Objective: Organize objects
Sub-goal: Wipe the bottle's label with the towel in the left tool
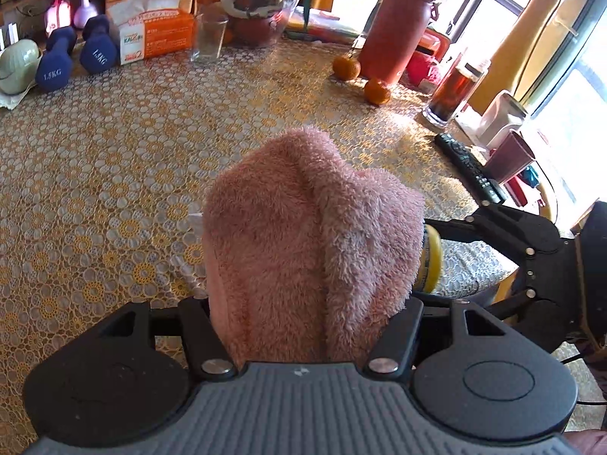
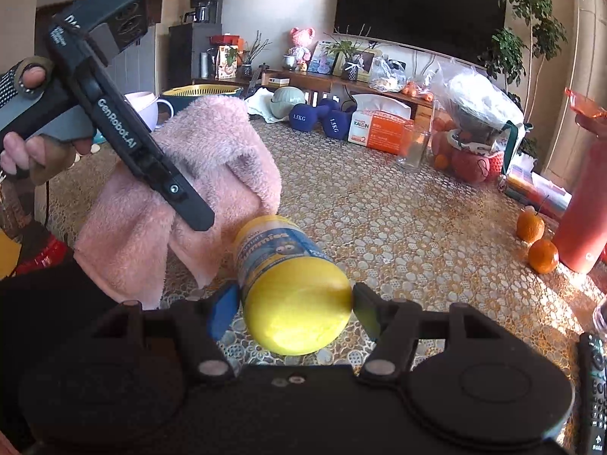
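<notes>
A lace-patterned yellow tabletop (image 1: 114, 174) fills both my views. My left tongs (image 1: 303, 303) are clamped on a fluffy pink towel (image 1: 311, 235) at centre frame; my right tongs (image 2: 294, 309) are closed around the yellow cap of a gummies bottle (image 2: 280, 261), low centre. Two oranges (image 2: 535, 239) sit at right.
</notes>
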`<state>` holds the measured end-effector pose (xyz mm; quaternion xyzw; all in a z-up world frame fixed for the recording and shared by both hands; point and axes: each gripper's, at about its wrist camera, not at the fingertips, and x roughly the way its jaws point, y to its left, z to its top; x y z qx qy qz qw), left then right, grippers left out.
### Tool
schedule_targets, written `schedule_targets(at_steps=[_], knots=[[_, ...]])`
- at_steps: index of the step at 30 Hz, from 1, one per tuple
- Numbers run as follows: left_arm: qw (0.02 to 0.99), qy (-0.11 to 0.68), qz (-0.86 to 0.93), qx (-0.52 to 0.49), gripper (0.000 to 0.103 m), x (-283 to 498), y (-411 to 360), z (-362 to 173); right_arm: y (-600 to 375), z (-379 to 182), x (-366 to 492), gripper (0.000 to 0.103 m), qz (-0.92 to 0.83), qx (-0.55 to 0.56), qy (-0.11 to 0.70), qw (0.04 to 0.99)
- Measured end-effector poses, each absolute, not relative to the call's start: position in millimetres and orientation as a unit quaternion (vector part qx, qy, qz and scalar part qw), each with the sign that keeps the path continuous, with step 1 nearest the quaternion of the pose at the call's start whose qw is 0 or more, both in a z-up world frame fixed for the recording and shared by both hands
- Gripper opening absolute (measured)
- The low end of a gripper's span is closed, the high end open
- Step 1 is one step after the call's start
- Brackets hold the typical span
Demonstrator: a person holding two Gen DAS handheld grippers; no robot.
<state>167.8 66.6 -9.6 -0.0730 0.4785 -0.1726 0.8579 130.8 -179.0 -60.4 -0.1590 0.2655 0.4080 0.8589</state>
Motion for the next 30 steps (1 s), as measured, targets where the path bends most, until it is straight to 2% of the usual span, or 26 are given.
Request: schedule_targets(at_steps=[11,30], knots=[[0.855,0.462,-0.233,-0.044,0.062,184.8,12.0,7.9,-166.8,-60.6,116.1,0.065,0.413,-0.212,0.238,0.853],[0.855,0.495,-0.141,-0.057,0.062,214.0,52.5,-20.8,-160.2,-66.2,100.0,0.065,0.416,-0.282,0.203,0.840]])
